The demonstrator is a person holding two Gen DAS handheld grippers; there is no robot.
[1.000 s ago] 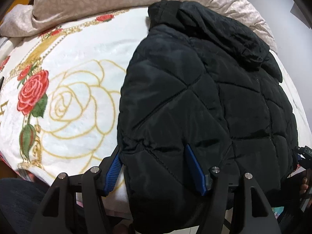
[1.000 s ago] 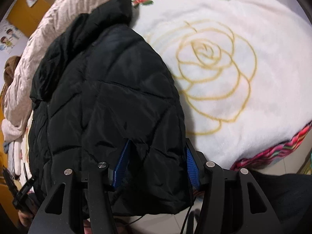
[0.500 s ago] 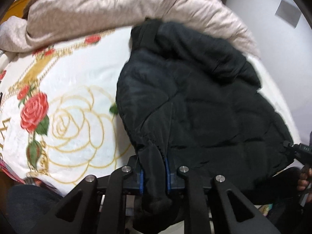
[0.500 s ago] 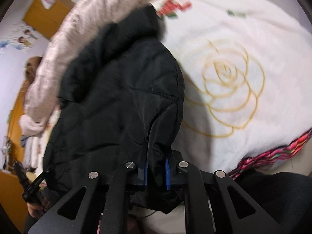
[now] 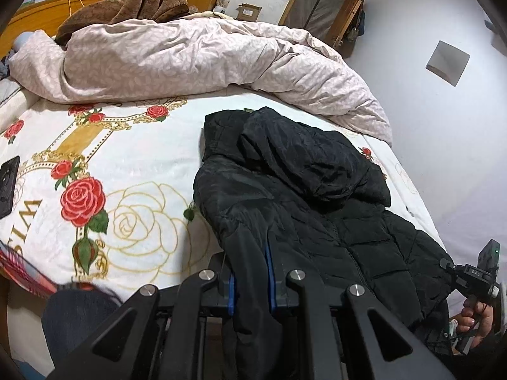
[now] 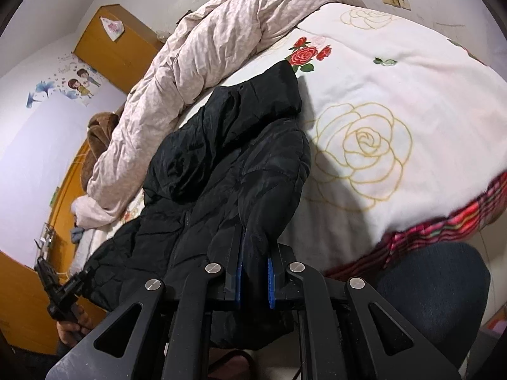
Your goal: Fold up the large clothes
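Observation:
A black quilted hooded jacket lies on the bed, hood toward the pink duvet, hem at the near edge. My left gripper is shut on the jacket's near hem corner and lifts it. In the right wrist view the same jacket shows, and my right gripper is shut on its other hem corner, raised above the bed edge. The other gripper shows at the edge of each view, at the right and at the left.
The bed has a white rose-print blanket. A crumpled pink duvet and a brown blanket lie at the far side. A black phone lies at the left. A wall stands to the right.
Both grippers went from open around the jacket's hem to shut on it. Both then pulled back and up, lifting the hem; more of the bed and room now shows.

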